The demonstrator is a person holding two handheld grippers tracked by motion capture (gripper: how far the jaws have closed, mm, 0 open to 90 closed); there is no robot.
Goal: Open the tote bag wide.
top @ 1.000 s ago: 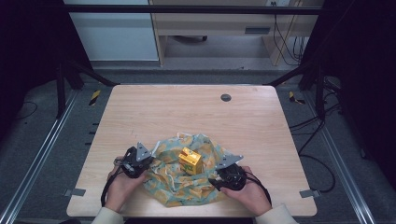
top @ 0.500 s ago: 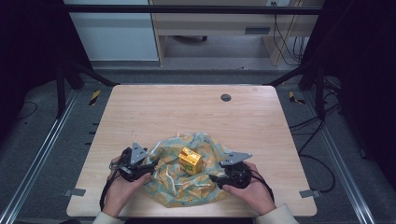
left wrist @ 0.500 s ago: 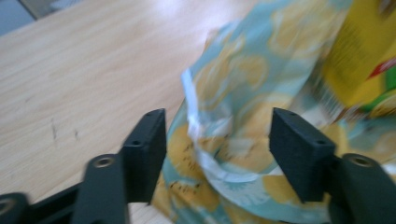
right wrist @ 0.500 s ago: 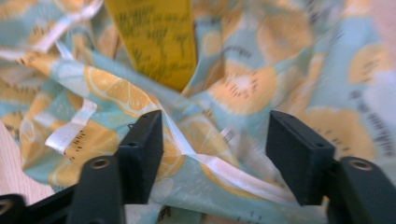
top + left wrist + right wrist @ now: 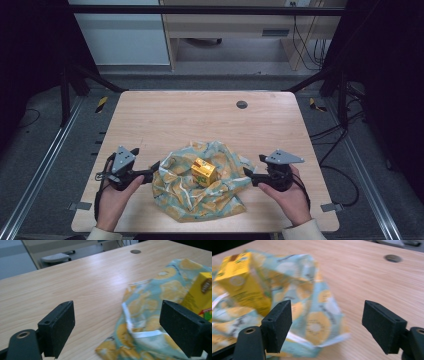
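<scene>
Status: we have the yellow carton (image 5: 203,171) sitting roughly in the middle of the patterned cloth (image 5: 200,200), which lies crumpled and spread near the bench's (image 5: 200,115) front edge, about centred between its left and right edges. Looks like a wrap job; the carton is placed, wrapping not yet started as far as we can judge — no cloth corner folded over it.

Left gripper (image 5: 152,174): jaws wide, empty, at the cloth's left edge; its own view shows the cloth hem (image 5: 140,333) between the jaws, not pinched.

Right gripper (image 5: 248,176): jaws wide, empty, at the cloth's right edge, corner (image 5: 329,340) lying between them.

Left to do: grab opposite edges, fold over carton, close it up.
</scene>
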